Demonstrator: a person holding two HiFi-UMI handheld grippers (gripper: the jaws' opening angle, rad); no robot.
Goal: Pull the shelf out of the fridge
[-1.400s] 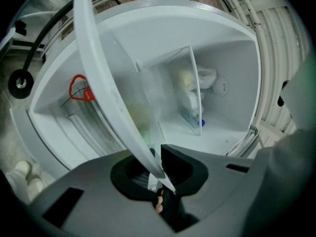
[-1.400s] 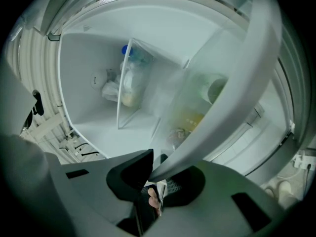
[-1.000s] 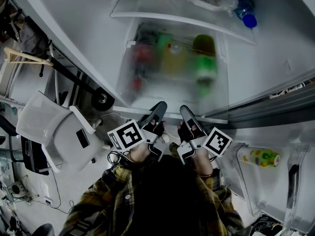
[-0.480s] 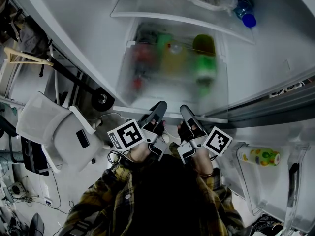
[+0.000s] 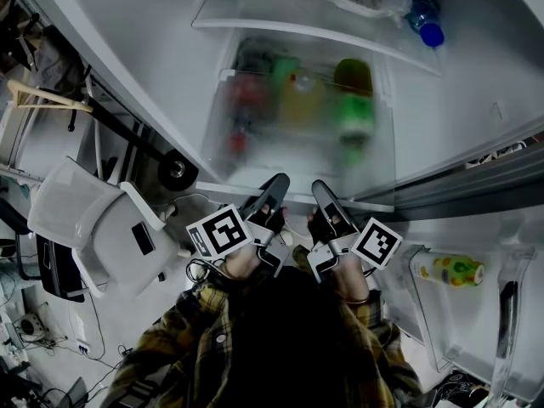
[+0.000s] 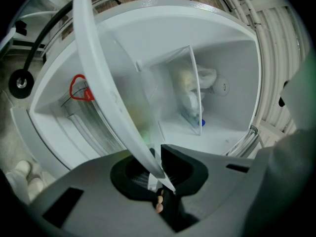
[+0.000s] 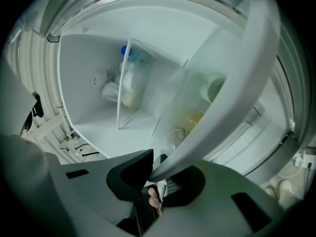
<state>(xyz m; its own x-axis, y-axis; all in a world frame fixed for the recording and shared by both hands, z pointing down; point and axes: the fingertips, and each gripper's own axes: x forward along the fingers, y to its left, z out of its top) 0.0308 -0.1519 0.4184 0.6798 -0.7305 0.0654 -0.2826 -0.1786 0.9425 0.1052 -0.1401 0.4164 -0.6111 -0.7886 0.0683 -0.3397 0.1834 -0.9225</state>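
Note:
The frosted shelf (image 5: pixel 297 147) sits in the open fridge, with blurred red, yellow and green bottles showing beneath its pane. My left gripper (image 5: pixel 274 195) and right gripper (image 5: pixel 325 198) rest side by side at its white front rim. In the left gripper view the rim (image 6: pixel 101 78) runs down between the jaws of the left gripper (image 6: pixel 155 171), which are shut on it. In the right gripper view the rim (image 7: pixel 234 93) passes between the jaws of the right gripper (image 7: pixel 158 171), also clamped.
An upper glass shelf (image 5: pixel 246 15) carries a bag and a blue-capped bottle (image 5: pixel 431 34). The open fridge door at the right holds a yellow-green bottle (image 5: pixel 450 272) in a bin. A white chair (image 5: pixel 93 228) stands at the left, beside a black caster (image 5: pixel 177 172).

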